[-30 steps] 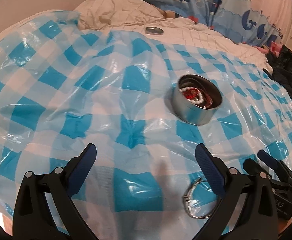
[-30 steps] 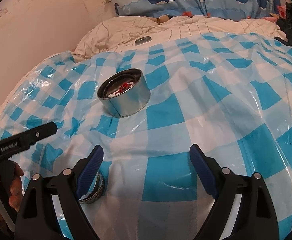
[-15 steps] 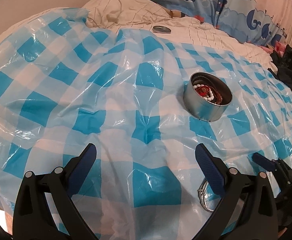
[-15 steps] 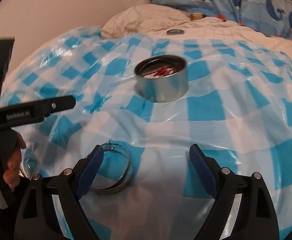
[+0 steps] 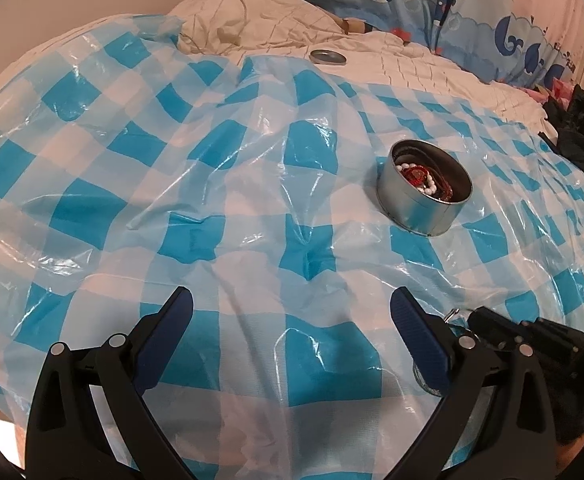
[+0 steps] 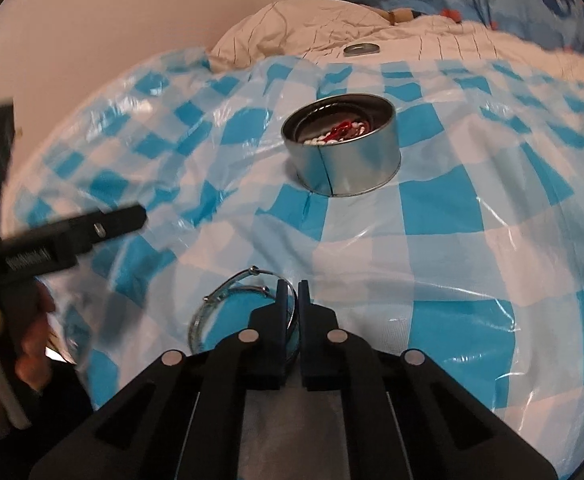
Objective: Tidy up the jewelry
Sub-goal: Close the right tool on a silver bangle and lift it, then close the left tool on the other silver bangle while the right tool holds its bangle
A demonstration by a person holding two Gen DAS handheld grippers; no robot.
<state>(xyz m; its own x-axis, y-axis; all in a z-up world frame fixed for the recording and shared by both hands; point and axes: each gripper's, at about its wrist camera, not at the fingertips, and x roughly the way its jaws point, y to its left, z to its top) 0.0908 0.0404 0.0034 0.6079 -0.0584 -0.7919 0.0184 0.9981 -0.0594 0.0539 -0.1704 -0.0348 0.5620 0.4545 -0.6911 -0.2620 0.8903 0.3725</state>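
Right gripper (image 6: 288, 289) had just snapped closed on the silver bangle's (image 6: 228, 304) wire rim; the pick-up step. Next, I judged, lift it into the tin (image 6: 341, 146).

bed (image 5: 431, 68) under checked plastic sheet (image 5: 212, 184)

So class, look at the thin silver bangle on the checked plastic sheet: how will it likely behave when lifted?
The bangle looks like thin wire, so probably light and fairly stiff. The right tongs, just closed, pinch only its rim, so it may swing or slip. Its round hoop could roll on the glossy sheet if dropped.
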